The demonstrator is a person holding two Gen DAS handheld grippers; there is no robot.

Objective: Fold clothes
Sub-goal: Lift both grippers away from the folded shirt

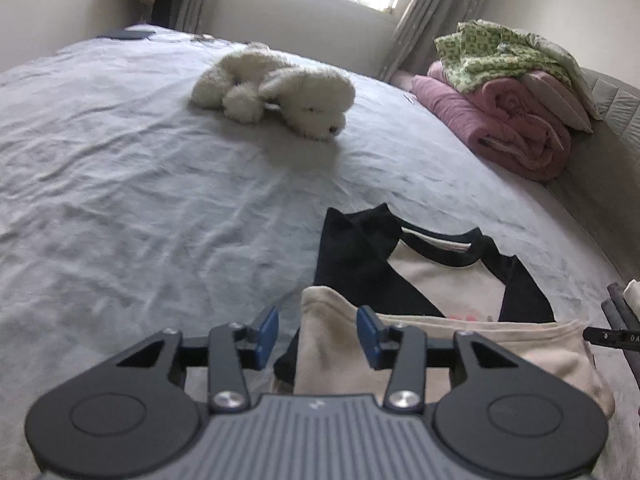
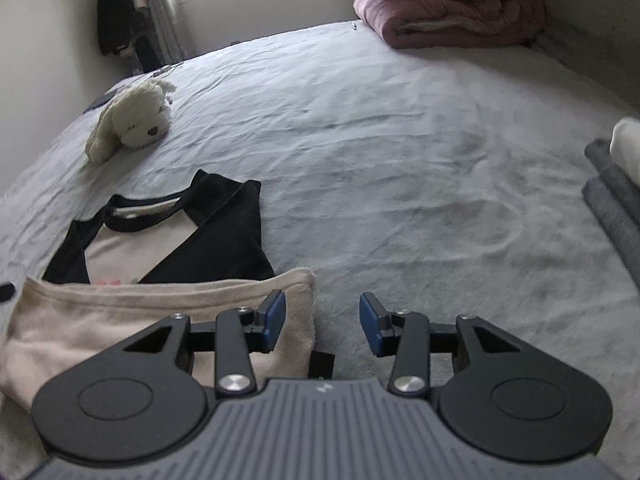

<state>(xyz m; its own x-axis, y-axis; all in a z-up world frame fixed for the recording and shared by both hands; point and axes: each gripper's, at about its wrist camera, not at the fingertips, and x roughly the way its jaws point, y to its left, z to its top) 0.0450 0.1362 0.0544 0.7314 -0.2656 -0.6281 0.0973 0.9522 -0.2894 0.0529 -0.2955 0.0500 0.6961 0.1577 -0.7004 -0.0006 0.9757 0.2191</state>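
A cream shirt with black raglan sleeves and a black collar lies on the grey bed sheet. Its bottom hem is folded up toward the chest. My left gripper is open above the folded hem's left corner, and the cloth shows between its blue pads. My right gripper is open at the hem's right corner, its left pad over the cloth and its right pad over bare sheet. Neither gripper holds anything.
A white plush dog lies further up the bed. Rolled pink and green quilts sit by the headboard. A stack of grey and white folded cloth lies at the right edge. Dark clothes hang beside the window.
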